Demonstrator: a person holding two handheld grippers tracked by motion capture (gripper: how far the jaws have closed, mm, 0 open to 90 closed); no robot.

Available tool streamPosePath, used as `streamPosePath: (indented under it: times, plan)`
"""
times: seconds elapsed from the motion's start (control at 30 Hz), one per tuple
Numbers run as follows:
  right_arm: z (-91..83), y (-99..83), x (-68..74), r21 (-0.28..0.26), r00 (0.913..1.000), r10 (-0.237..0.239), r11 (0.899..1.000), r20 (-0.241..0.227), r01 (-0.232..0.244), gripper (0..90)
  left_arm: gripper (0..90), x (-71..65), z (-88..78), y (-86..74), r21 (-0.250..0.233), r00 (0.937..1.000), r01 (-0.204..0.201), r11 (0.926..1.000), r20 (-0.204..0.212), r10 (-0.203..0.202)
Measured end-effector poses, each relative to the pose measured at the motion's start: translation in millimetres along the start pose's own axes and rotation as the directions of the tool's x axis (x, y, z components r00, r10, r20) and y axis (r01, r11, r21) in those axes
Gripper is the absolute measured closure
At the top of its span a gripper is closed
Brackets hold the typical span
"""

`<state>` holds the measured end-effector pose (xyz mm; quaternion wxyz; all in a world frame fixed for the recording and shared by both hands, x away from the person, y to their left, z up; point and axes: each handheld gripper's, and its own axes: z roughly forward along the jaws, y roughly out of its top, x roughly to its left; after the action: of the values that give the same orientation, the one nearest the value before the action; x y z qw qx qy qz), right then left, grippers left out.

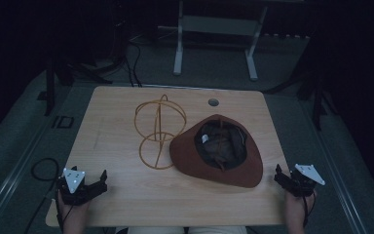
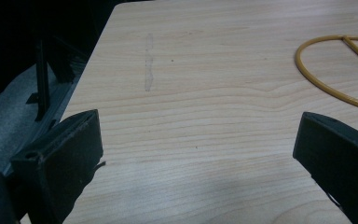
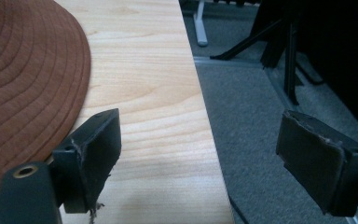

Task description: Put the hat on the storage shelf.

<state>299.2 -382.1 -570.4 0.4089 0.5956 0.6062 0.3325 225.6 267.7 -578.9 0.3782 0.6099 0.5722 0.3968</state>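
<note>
Centrally on the tabletop [image 1: 117,190], a brown hat [image 1: 216,151] lies brim-up toward the right edge, touching a yellow wire stand [image 1: 158,131] just to its left. Near the front-left corner the left gripper [image 1: 90,185] sits with jaws spread wide, holding nothing. At the right edge near the front, the right gripper [image 1: 287,178] also has wide, empty jaws, one over the floor [image 3: 261,116].
</note>
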Motion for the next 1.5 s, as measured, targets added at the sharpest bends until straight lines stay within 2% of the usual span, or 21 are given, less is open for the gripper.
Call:
streamPosePath:
  times: [0.1, 0.23, 0.27, 0.4, 0.43, 0.5, 0.53, 0.63, 0.7, 0.73, 0.77, 0.8, 0.83, 0.97, 1.03, 1.1, 1.17, 1.23, 1.37, 1.47, 1.5]
  plan:
    - [2.7, 1.0, -3.5, 0.037, 0.9992, 0.022, 0.999, -0.033, -0.020, 13.7, 2.1, -0.7, 0.8, 0.4, -0.009, 0.9999, 0.012, 0.9999, 0.005, -0.012]
    - [5.1, 2.0, -4.9, 0.057, 0.9982, 0.024, 0.998, -0.056, -0.021, 13.9, 2.1, -0.9, 1.0, 0.5, -0.005, 0.9998, 0.019, 0.9998, 0.009, -0.018]
    - [4.3, 3.9, -6.1, 0.062, 0.9963, 0.031, 0.998, -0.080, -0.026, 14.2, 2.1, -1.1, 0.1, 1.5, 0.000, 0.9999, 0.013, 0.9999, 0.002, -0.013]
    - [0.8, 10.6, -6.0, 0.080, 0.9965, 0.015, 0.997, -0.082, -0.009, 14.8, 2.1, -2.0, -0.6, 1.3, -0.001, 0.9998, -0.019, 0.9998, 0.003, 0.019]
    - [-2.2, 17.6, -7.2, 0.089, 0.9931, 0.041, 0.996, -0.110, -0.031, 15.0, 2.1, -2.7, -0.7, 1.0, 0.003, 0.9997, -0.024, 0.9997, 0.007, 0.024]
    - [-4.3, 23.2, -7.1, 0.106, 0.9904, 0.054, 0.994, -0.127, -0.041, 15.0, 2.1, -3.1, -0.8, 0.7, 0.006, 0.9997, -0.018, 0.9998, 0.018, 0.018]
    - [-5.7, 26.0, -6.7, 0.111, 0.9890, 0.058, 0.993, -0.136, -0.043, 15.0, 2.1, -3.5, -0.4, 1.0, 0.013, 0.9994, -0.002, 0.9999, 0.035, 0.001]
    - [-8.2, 30.8, -5.4, 0.119, 0.9883, 0.054, 0.992, -0.143, -0.037, 15.0, 2.1, -4.8, 0.2, 1.2, 0.023, 0.9986, 0.004, 0.9997, 0.052, -0.005]
    - [-10.2, 37.8, -4.9, 0.142, 0.9798, 0.064, 0.989, -0.189, -0.038, 14.9, 2.1, -6.0, 0.8, 1.0, 0.024, 0.9983, -0.002, 0.9997, 0.058, 0.001]
    - [-10.2, 37.8, -4.9, 0.142, 0.9798, 0.064, 0.989, -0.189, -0.038, 14.9, 2.1, -6.0, 0.8, 1.0, 0.024, 0.9983, -0.002, 0.9997, 0.058, 0.001]
    - [-11.1, 42.9, -4.3, 0.148, 0.9728, 0.063, 0.989, -0.223, -0.030, 14.9, 2.1, -6.2, 1.2, 0.6, 0.024, 0.9979, -0.004, 0.9997, 0.064, 0.002]
    - [-11.1, 42.9, -4.3, 0.148, 0.9728, 0.063, 0.989, -0.223, -0.030, 14.9, 2.1, -6.2, 1.2, 0.6, 0.024, 0.9979, -0.004, 0.9997, 0.064, 0.002]
    - [-12.5, 49.0, -1.4, 0.148, 0.9676, 0.033, 0.989, -0.250, 0.004, 14.9, 2.1, -6.3, 1.3, 0.6, 0.027, 0.9973, -0.001, 0.9996, 0.074, -0.001]
    - [-12.8, 58.9, 3.7, 0.153, 0.9586, -0.011, 0.987, -0.285, 0.057, 14.8, 2.1, -10.1, 0.2, 2.4, 0.017, 0.9936, -0.019, 0.9997, 0.111, 0.017]
    - [-12.6, 60.7, 4.6, 0.153, 0.9566, -0.015, 0.986, -0.291, 0.062, 14.8, 2.1, -11.7, 0.2, 2.2, 0.014, 0.9915, -0.029, 0.9995, 0.127, 0.027]
    - [-11.7, 67.6, 8.4, 0.147, 0.9486, -0.020, 0.987, -0.316, 0.070, 14.4, 2.1, -14.6, 0.8, 1.4, 0.014, 0.9907, -0.047, 0.9988, 0.129, 0.045]
    - [-10.5, 71.5, 12.0, 0.147, 0.9404, -0.028, 0.986, -0.339, 0.083, 14.2, 2.1, -15.1, 0.9, 1.5, 0.015, 0.9901, -0.044, 0.9989, 0.134, 0.041]
    - [-10.1, 73.3, 14.3, 0.144, 0.9385, -0.035, 0.985, -0.344, 0.090, 14.2, 2.1, -14.2, 0.6, 2.2, 0.017, 0.9897, -0.028, 0.9994, 0.140, 0.026]
    - [-6.5, 83.1, 26.0, 0.134, 0.9263, -0.060, 0.984, -0.372, 0.117, 14.0, 2.1, -13.4, 0.4, 3.3, 0.045, 0.9882, -0.009, 0.9989, 0.153, 0.002]
    - [-5.8, 84.6, 28.1, 0.131, 0.9244, -0.064, 0.984, -0.376, 0.121, 13.9, 2.1, -13.8, 0.5, 3.7, 0.060, 0.9889, -0.006, 0.9982, 0.149, -0.003]
    - [-1.5, 90.8, 37.8, 0.127, 0.9117, -0.077, 0.982, -0.404, 0.139, 13.7, 2.1, -15.1, 1.2, 3.5, 0.081, 0.9885, -0.022, 0.9965, 0.151, 0.009]
